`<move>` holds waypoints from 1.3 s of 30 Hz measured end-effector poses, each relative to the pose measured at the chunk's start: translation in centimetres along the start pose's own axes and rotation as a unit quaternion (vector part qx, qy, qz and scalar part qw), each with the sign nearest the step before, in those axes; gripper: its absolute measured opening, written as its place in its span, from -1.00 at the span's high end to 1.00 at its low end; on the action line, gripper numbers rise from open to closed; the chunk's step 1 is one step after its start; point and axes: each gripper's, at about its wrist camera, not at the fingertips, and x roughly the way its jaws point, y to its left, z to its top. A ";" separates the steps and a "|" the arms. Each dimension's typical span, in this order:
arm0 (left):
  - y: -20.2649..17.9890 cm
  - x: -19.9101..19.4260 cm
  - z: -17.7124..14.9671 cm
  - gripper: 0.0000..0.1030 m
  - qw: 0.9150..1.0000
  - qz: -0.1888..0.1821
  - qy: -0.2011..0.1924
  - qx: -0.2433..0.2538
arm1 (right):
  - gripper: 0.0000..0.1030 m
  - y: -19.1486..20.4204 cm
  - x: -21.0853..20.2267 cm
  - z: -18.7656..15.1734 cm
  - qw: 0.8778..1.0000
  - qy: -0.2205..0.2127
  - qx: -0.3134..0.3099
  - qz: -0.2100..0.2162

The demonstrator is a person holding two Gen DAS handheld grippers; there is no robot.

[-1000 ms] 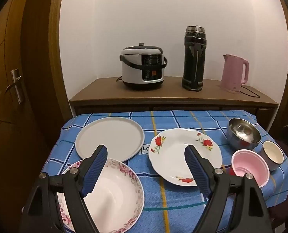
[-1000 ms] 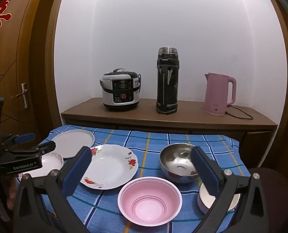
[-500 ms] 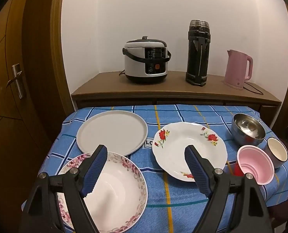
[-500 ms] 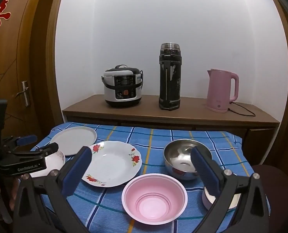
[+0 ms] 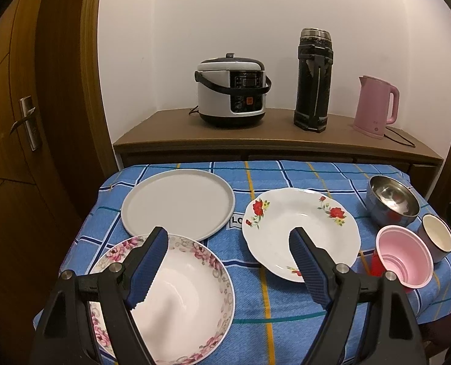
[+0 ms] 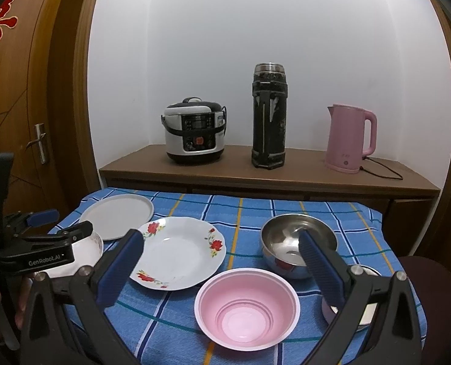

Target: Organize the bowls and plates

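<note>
**Plates and bowls on a blue checked tablecloth, both grippers empty**

Plates, three: a plain grey round flat plate (image 5: 178,203) at the far left of the blue checked tablecloth (image 5: 286,304); a white scalloped plate with red flowers (image 5: 301,231) just right of it, near the middle; a white deep plate with a pink floral rim (image 5: 180,298) at the near left, its far edge touching or overlapping the grey plate.

Bowls, three, grouped at the right: a polished steel bowl (image 6: 298,243) farthest back; a pink plastic bowl (image 6: 246,304) in front of it; a small dark cup-shaped bowl with a cream inside (image 5: 437,237) at the table's right edge, beside the pink one.

Left gripper (image 5: 228,252): blue-padded fingers spread wide, holding nothing, above the floral-rimmed plate.

Right gripper (image 6: 219,255): fingers likewise wide apart and empty, above the pink bowl.

Behind, on a brown wooden counter (image 6: 286,176): a silver-and-black rice cooker (image 6: 195,133), a tall black flask (image 6: 268,115), a pink electric kettle (image 6: 350,138).
</note>
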 end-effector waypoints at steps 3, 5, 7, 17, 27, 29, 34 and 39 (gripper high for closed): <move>0.0 0.0 -0.1 -0.63 1.000 0.000 0.000 -0.001 | -1.00 0.0 0.0 0.0 1.000 0.001 0.000 0.001; 0.1 0.1 -0.1 -0.63 1.000 0.000 0.001 -0.001 | -1.00 0.2 0.1 0.0 1.000 0.003 -0.001 0.002; 0.1 0.0 -0.2 -0.63 1.000 0.001 0.000 -0.002 | -1.00 0.1 0.1 0.1 1.000 0.003 -0.001 0.001; 0.5 0.1 -0.2 -0.63 1.000 0.001 0.000 -0.003 | -1.00 0.9 0.5 0.1 1.000 0.005 -0.003 0.002; 0.8 -0.1 -0.2 -0.63 1.000 0.002 -0.001 -0.006 | -1.00 1.3 0.6 0.0 1.000 0.008 -0.003 0.003; 0.7 -0.1 -0.2 -0.63 1.000 0.002 -0.001 -0.006 | -1.00 1.3 0.6 0.2 1.000 0.009 -0.003 0.004; 0.8 -0.1 -0.3 -0.63 1.000 0.001 -0.001 -0.007 | -1.00 1.6 0.7 0.2 1.000 0.012 -0.005 0.006; 0.8 -0.2 -0.3 -0.63 1.000 0.001 -0.001 -0.008 | -1.00 1.8 1.0 0.3 1.000 0.018 -0.002 0.011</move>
